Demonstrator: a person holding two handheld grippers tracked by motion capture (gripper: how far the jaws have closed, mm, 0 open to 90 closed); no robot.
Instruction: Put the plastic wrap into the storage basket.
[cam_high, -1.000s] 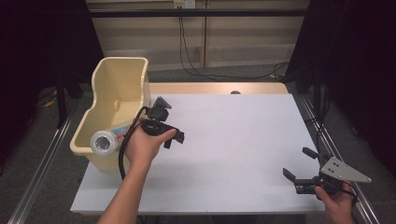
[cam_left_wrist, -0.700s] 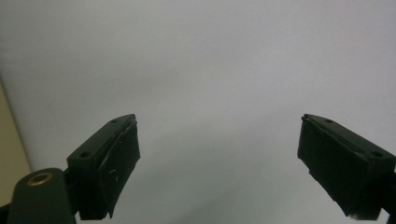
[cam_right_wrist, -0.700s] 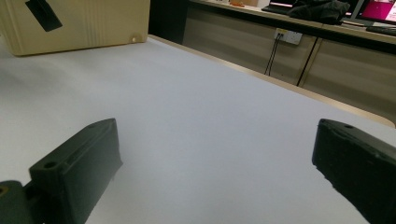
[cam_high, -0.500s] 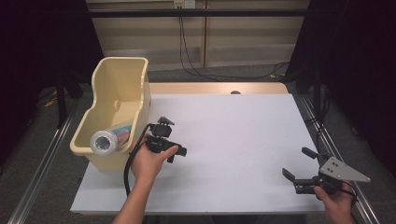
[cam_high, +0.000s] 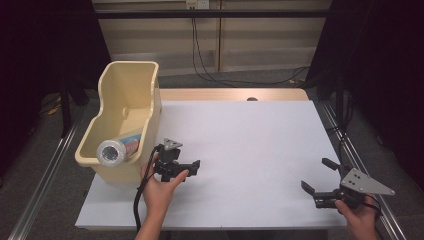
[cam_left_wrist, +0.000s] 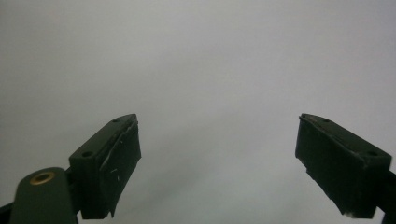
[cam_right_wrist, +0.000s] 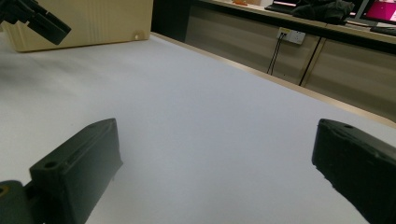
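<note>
Left tongs (cam_high: 192, 168) have pulled back toward the near edge since a second ago, away from the cream bin (cam_high: 131, 85), and now sit low over the white counter (cam_high: 250, 135) just right of the bin's near corner, held in the person's left hand (cam_high: 159, 187). Jaws wide apart, nothing between them; the left gripper view has both black jaws spread over bare white surface. Grey three-cornered plate on top, black cable trailing down off the near edge. Right tongs (cam_high: 320, 177) have barely shifted, at the near right corner of the counter, held by the right hand (cam_high: 357, 215), jaws also wide apart and empty; the right gripper view looks across the counter (cam_right_wrist: 196, 116) toward the bin (cam_right_wrist: 84, 23), with the left tongs (cam_right_wrist: 32, 18) at far left. Bin stands at the far left of the counter, partly overhanging the left edge. Roll of tape (cam_high: 111, 152) lies inside at its near end, touching a colourful packet (cam_high: 131, 142), label unreadable.
</note>
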